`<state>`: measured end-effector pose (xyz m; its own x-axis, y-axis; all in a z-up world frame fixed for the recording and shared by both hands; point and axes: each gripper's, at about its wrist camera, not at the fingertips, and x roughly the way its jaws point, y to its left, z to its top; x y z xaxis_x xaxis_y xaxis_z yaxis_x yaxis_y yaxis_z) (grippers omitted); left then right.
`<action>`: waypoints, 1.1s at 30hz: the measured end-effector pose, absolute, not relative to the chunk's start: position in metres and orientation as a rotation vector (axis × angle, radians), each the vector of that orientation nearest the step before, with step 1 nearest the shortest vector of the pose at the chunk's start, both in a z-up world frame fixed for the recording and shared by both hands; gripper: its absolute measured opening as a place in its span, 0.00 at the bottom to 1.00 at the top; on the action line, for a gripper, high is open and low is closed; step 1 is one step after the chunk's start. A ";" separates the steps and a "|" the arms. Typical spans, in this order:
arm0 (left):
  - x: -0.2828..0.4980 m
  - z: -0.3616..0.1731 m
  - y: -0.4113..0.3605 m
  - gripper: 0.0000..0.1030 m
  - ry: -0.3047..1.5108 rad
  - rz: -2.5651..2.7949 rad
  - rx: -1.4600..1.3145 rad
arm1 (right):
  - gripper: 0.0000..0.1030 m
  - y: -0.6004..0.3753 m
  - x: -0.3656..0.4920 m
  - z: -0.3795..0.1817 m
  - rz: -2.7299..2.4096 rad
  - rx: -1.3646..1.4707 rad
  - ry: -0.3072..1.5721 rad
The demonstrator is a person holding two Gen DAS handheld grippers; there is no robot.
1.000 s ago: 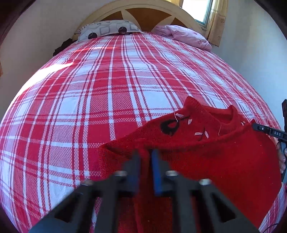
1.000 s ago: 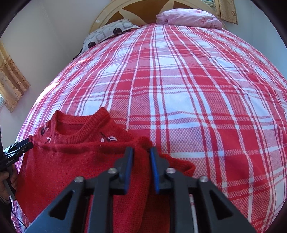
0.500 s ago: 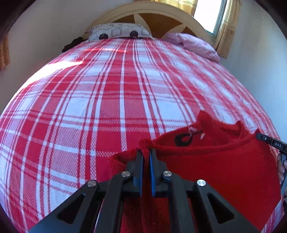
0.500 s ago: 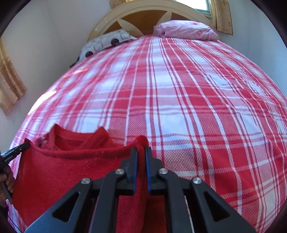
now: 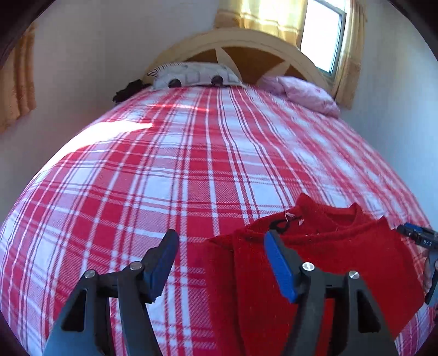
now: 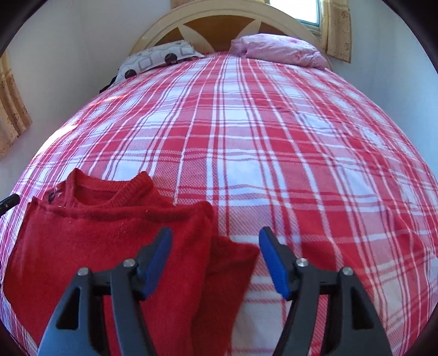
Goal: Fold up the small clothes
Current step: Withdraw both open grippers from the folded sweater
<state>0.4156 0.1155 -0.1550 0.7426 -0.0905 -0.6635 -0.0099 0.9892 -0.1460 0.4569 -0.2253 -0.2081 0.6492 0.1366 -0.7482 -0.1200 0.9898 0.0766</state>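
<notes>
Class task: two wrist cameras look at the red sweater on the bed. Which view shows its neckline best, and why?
The right wrist view: the red sweater lies broad, its neckline open and unblocked. In the left wrist view the sweater sits low right, the neckline smaller, a fingertip of the left gripper overlapping the fabric.

Home bedroom, bed with red plaid cover [image 6: 246, 131], arched wooden headboard [image 6: 219, 16], two pillows [image 6: 279, 49], curtained window [image 5: 323, 32]
</notes>
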 end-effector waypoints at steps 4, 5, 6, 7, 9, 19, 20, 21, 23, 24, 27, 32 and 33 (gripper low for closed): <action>0.373 -0.157 0.123 0.64 0.758 -0.048 -0.181 | 0.67 -0.218 0.416 -0.185 0.170 -0.009 0.792; 0.360 -0.160 0.121 0.64 0.766 -0.044 -0.171 | 0.67 -0.213 0.402 -0.180 0.186 -0.025 0.774; 0.348 -0.164 0.118 0.64 0.766 -0.050 -0.163 | 0.67 -0.208 0.386 -0.177 0.207 -0.048 0.754; 0.335 -0.170 0.115 0.65 0.766 -0.060 -0.152 | 0.67 -0.202 0.369 -0.175 0.225 -0.069 0.731; 0.321 -0.187 0.105 0.65 0.815 -0.056 -0.127 | 0.74 -0.190 0.341 -0.179 0.269 -0.109 0.712; 0.312 -0.215 0.089 0.70 0.846 -0.009 -0.046 | 0.72 -0.171 0.322 -0.236 0.266 -0.192 0.820; 0.310 -0.214 0.090 0.70 0.847 -0.007 -0.045 | 0.72 -0.171 0.322 -0.233 0.265 -0.187 0.818; 0.306 -0.212 0.091 0.70 0.846 -0.003 -0.043 | 0.72 -0.173 0.320 -0.228 0.267 -0.165 0.808; 0.297 -0.210 0.093 0.70 0.833 -0.005 -0.055 | 0.72 -0.181 0.313 -0.222 0.265 -0.124 0.777; 0.293 -0.209 0.095 0.70 0.829 -0.005 -0.065 | 0.74 -0.186 0.311 -0.221 0.256 -0.110 0.767; 0.289 -0.213 0.096 0.70 0.830 -0.010 -0.079 | 0.74 -0.193 0.314 -0.234 0.201 -0.117 0.819; 0.296 -0.220 0.100 0.71 0.858 -0.028 -0.112 | 0.74 -0.205 0.323 -0.245 0.196 -0.048 0.884; 0.295 -0.219 0.100 0.71 0.855 -0.028 -0.113 | 0.74 -0.205 0.322 -0.242 0.188 -0.046 0.880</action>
<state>0.2945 0.0999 -0.2191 0.6560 -0.0701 -0.7515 -0.0207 0.9936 -0.1108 0.3216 -0.2051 -0.2421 0.6220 0.1447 -0.7695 -0.1829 0.9824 0.0369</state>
